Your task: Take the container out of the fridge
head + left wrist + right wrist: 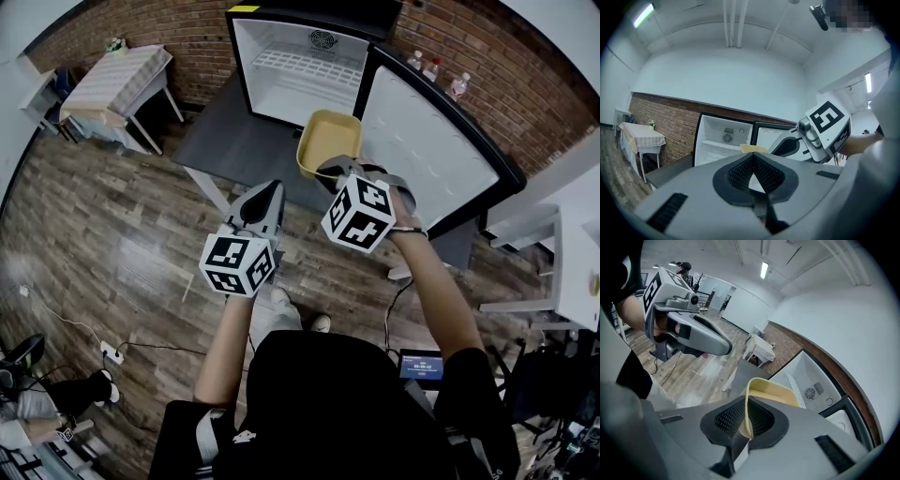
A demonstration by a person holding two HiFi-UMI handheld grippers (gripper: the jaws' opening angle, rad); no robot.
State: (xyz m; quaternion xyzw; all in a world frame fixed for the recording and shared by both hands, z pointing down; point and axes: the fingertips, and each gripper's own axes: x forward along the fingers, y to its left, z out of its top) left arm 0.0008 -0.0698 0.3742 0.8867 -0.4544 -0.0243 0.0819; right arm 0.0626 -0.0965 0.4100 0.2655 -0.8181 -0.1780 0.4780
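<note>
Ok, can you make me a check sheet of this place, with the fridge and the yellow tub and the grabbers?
Surface: grey table under the fridge.
Job's things: fridge open, inside looks empty; yellow container out, held in front of it.
Clutter: bottles beyond the open door.
Grippers: right gripper shut on the container's wall; left gripper shut, empty.
Cables: white cable with power strip on the wooden floor.
Surroundings: brick wall, small clothed table.
</note>
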